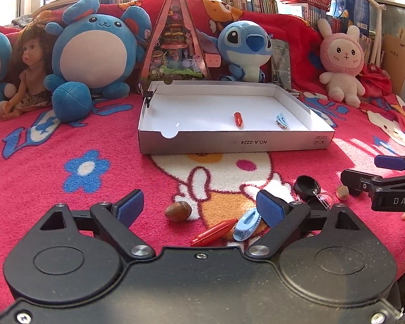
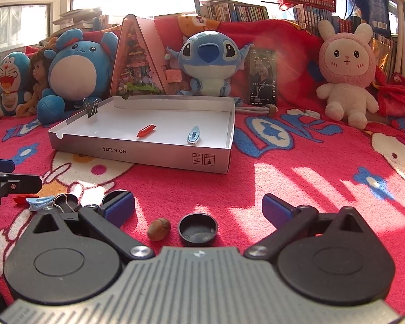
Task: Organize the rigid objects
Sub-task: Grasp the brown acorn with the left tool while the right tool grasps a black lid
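2 small things already lie inside the shallow white box (image 1: 229, 145): a red crayon (image 1: 238, 119) near its middle and a light blue clip (image 1: 282, 120) toward its right wall, with a black binder clip (image 1: 149, 95) pinched on the box's far left corner. In front of the box, on the red blanket (image 1: 67, 189), wait an acorn (image 1: 178, 210), a second red crayon (image 1: 214, 232) and a second blue clip (image 1: 247, 223) touching each other, and a black cap (image 2: 198, 228) just right of the acorn in the right wrist view. The left gripper (image 1: 199, 206) hangs low over this loose group with its jaws spread wide and nothing between the pads. The right gripper (image 2: 198, 209), also spread and empty, frames the acorn and cap. Behind the box, stuffed toys (image 1: 94, 48) lean against a red throw.
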Demonstrator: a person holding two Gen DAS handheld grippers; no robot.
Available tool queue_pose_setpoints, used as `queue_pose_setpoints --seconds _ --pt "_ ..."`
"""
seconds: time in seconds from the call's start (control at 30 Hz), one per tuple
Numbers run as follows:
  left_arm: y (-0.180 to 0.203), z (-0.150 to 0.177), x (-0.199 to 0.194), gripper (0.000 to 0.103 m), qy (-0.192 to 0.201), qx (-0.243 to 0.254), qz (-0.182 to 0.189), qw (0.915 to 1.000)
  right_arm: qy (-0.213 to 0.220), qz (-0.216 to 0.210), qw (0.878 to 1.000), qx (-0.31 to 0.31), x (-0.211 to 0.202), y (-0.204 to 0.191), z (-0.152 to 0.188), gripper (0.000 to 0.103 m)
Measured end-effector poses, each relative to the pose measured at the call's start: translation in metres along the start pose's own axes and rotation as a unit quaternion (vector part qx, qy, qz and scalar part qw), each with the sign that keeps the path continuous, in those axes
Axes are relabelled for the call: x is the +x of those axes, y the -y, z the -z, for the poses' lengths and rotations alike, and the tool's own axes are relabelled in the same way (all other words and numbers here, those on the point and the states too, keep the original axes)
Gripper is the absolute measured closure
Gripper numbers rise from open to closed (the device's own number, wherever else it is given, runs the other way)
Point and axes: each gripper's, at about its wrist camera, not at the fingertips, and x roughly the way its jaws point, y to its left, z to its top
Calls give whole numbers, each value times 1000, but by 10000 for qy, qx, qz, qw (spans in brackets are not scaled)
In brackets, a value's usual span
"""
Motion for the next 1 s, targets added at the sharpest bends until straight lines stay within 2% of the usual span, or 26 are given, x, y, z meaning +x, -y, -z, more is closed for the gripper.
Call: queue_pose_setpoints --seconds 0.27,0.43,0.73,0.8,0.93,1.0 --pt "-20 -1 -1 14 -59 -190 -174 9997 40 425 9991 -82 -4 13 5 0" --pt "-27 1 2 19 -177 -470 -190 9986 2 559 9984 27 -5 20 9 0" --pt "-27 5 8 42 -309 -744 -157 9966 -53 600 9981 -93 -7 17 13 0" --pt "-26 6 9 52 -344 -733 -152 9966 -51 559 9984 -60 -8 16 14 0" --pt "-21 8 9 62 -334 -667 -193 9970 -70 513 9987 -17 -8 14 15 3" --pt "-20 8 9 74 -336 -643 -182 9972 -92 474 9988 -6 -8 13 15 7"
